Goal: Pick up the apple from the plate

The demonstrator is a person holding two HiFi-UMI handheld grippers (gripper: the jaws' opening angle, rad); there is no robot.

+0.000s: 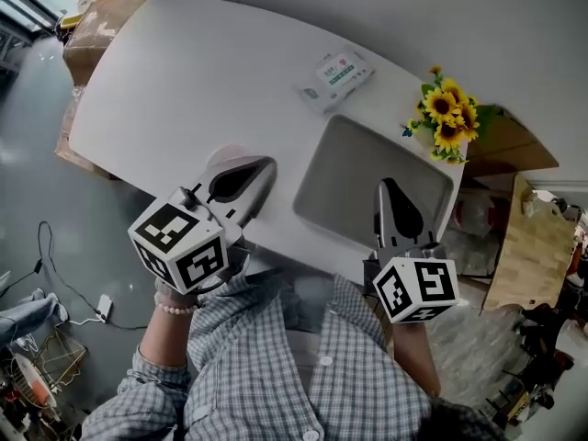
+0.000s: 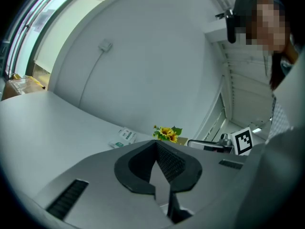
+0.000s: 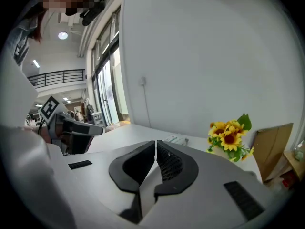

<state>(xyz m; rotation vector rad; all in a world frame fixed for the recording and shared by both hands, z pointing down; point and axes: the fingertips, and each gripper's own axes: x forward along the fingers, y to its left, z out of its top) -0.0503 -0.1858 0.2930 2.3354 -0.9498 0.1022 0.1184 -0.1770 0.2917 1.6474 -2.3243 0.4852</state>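
Left hand-held gripper [image 1: 257, 171] and right hand-held gripper [image 1: 390, 191] hovering over white bench [image 1: 184, 72], jaws together, holding nothing — right over grey tray [image 1: 349, 168]; wipes pack [image 1: 336, 79], sunflowers [image 1: 447, 118] sitting beyond. Apple not showing anywhere.

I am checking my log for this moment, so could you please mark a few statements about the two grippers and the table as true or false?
1. The left gripper has its jaws together with nothing between them. True.
2. The right gripper is shut on an apple. False: its jaws are together and empty, and no apple shows in any view.
3. In the head view, the sunflowers stand to the right of the wipes pack. True.
4. The wipes pack lies inside the grey tray. False: it lies on the white table, beyond the tray's far edge.
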